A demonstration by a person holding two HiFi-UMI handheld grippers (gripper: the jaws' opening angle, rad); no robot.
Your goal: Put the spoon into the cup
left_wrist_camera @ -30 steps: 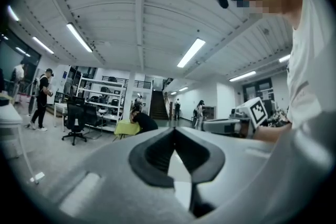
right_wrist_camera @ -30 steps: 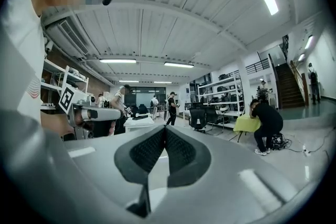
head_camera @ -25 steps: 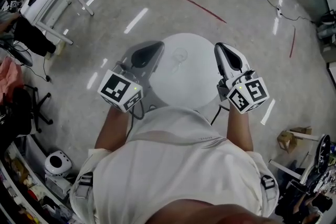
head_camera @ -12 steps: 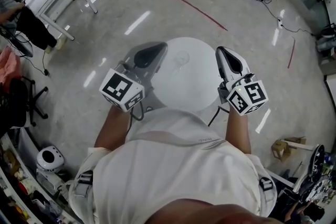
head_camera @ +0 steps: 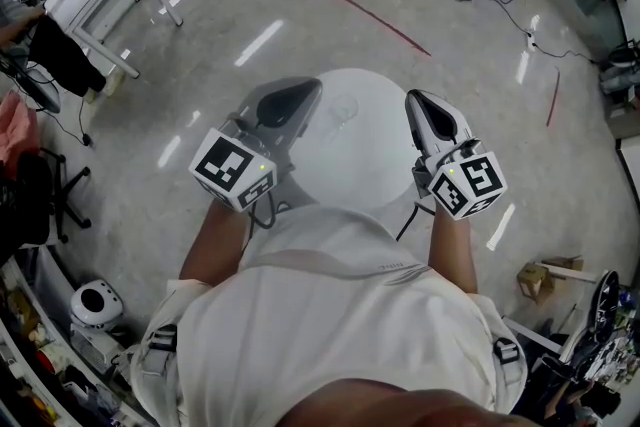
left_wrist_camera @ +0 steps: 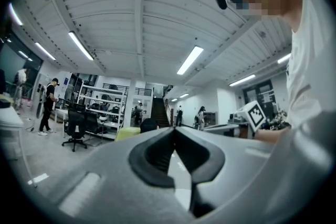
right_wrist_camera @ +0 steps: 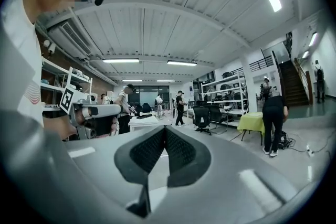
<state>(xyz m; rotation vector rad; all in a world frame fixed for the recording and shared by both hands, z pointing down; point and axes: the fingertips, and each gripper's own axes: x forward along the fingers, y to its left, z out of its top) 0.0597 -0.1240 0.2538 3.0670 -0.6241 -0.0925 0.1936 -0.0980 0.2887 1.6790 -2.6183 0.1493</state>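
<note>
Left gripper [head_camera: 290, 101] and right gripper [head_camera: 428, 111]: both have jaws together with nothing between them. They hang over the side edges of the white table [head_camera: 370, 165]. A clear cup [head_camera: 343, 107] sits toward its far side, between the two grippers. We can't pick out the spoon. We'd guess it's light, stiff and slippery, so grab it mid-handle. The cup may tip. Nothing is in the way. Red tape [head_camera: 365, 5] lies on the floor beyond.
</note>
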